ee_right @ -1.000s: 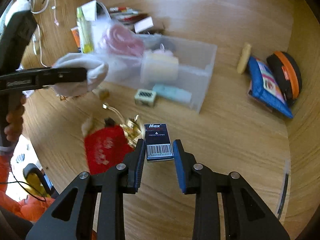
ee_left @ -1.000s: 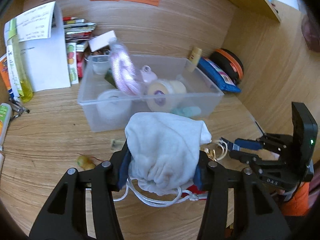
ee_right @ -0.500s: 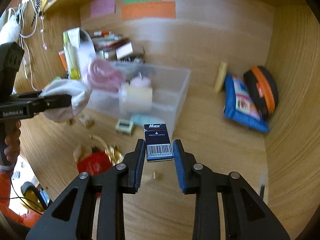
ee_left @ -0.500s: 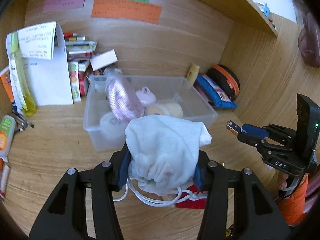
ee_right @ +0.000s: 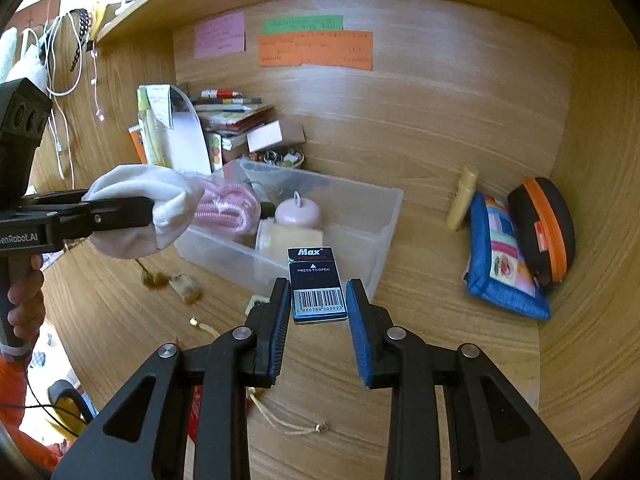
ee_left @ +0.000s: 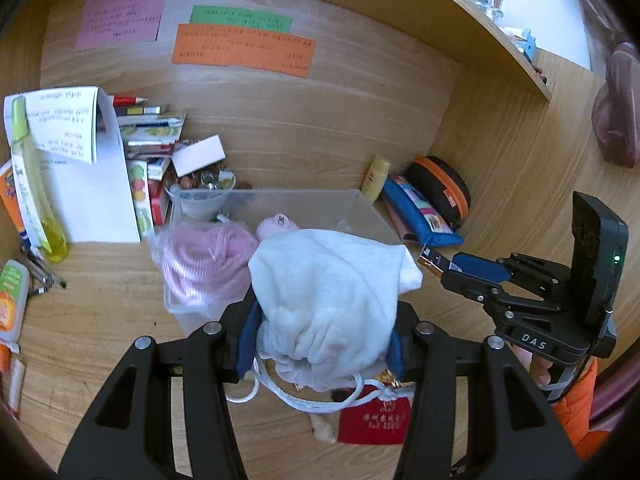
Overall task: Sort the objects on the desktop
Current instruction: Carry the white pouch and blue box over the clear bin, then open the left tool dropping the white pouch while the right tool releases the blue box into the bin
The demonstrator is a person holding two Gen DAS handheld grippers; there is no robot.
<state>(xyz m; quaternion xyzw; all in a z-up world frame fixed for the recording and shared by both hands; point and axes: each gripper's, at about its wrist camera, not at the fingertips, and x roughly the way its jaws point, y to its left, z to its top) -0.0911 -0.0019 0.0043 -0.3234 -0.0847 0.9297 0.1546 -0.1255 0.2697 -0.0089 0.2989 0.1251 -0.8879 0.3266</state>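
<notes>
Fingers of the left gripper (ee_left: 322,332) stay clamped on a white drawstring pouch (ee_left: 332,304), held about half open by its bulk; the right gripper (ee_right: 318,312) stays nearly closed on a small dark-blue Max box (ee_right: 316,284). Both hands have risen over the last second, so the desk (ee_right: 440,320) now lies well below the fingertips and the clear bin (ee_right: 360,216) sits just ahead of them. With both items lifted free, dropping them into the bin looks like the next step.

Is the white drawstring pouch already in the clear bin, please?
Not yet: the left gripper holds the pouch above the bin.
</notes>
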